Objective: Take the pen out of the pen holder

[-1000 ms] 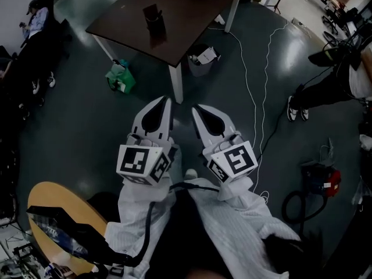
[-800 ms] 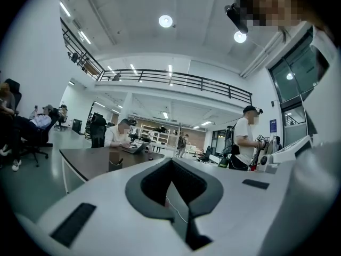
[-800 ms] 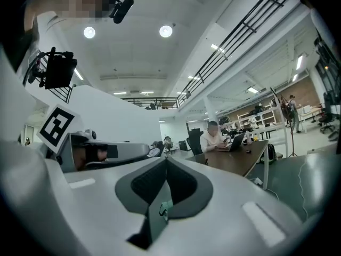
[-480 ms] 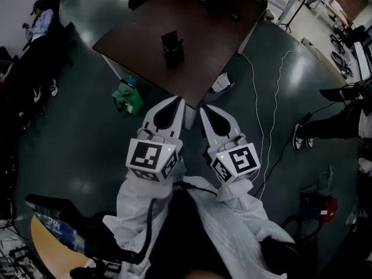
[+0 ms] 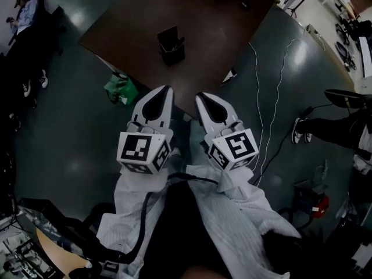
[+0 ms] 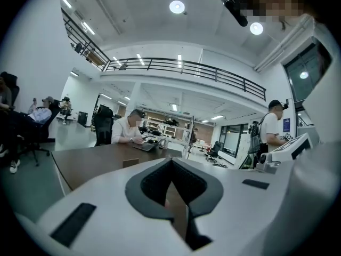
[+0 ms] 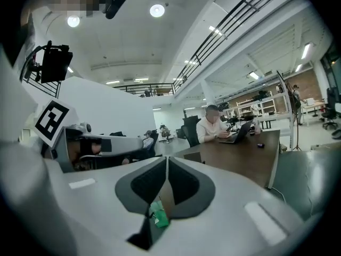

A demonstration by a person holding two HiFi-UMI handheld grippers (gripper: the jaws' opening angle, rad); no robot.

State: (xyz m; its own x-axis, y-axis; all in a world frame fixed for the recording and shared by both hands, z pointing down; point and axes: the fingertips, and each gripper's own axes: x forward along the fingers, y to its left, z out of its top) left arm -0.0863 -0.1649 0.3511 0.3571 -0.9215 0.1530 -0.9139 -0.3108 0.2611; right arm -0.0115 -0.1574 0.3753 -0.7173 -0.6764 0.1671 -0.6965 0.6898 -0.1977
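Two tools, left gripper (image 5: pixel 166 92) and right gripper (image 5: pixel 201 97), clenched empty, side by side at near table (image 5: pixel 224 36) edge, aimed at pen holder (image 5: pixel 171 46) farther on: likely approach posture.

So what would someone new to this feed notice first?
The white left gripper and right gripper, each with a black-and-white marker cube, sit side by side mid-frame, jaws shut. Beyond them a black pen holder stands on the dark brown table, a green bag on the floor nearby.
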